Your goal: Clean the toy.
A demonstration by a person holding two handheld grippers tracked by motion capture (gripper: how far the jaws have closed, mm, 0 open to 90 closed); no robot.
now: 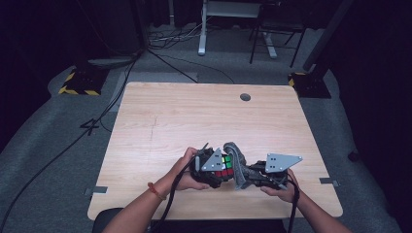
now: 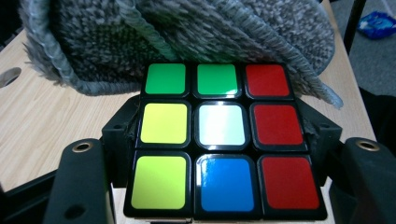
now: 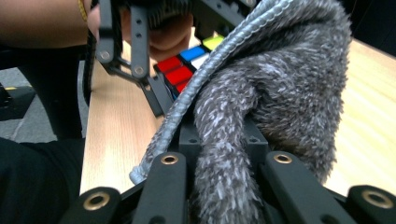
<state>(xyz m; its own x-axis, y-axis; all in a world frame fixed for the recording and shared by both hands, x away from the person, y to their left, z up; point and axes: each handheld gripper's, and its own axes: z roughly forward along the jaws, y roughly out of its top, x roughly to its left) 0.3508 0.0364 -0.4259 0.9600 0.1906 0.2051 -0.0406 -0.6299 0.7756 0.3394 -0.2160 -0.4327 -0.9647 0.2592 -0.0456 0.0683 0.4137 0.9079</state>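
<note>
Two grippers are meeting at the near edge of the table point(image 1: 160, 111), one holding a cube point(image 1: 223, 166), the other a grey cloth point(image 1: 236, 162)

Seen from above, the cube is showing just a sliver of colour beside the cloth; the left gripper view is showing the cube point(image 2: 224, 140) face in full, green, yellow, white, blue and red, with the cloth point(image 2: 187, 37) lying against its far edge. The left gripper point(image 1: 210, 171) is clamping the cube between its jaws. The right gripper point(image 1: 257, 175) is pinching a fold of the cloth point(image 3: 271, 93), its jaws closed on it
</note>
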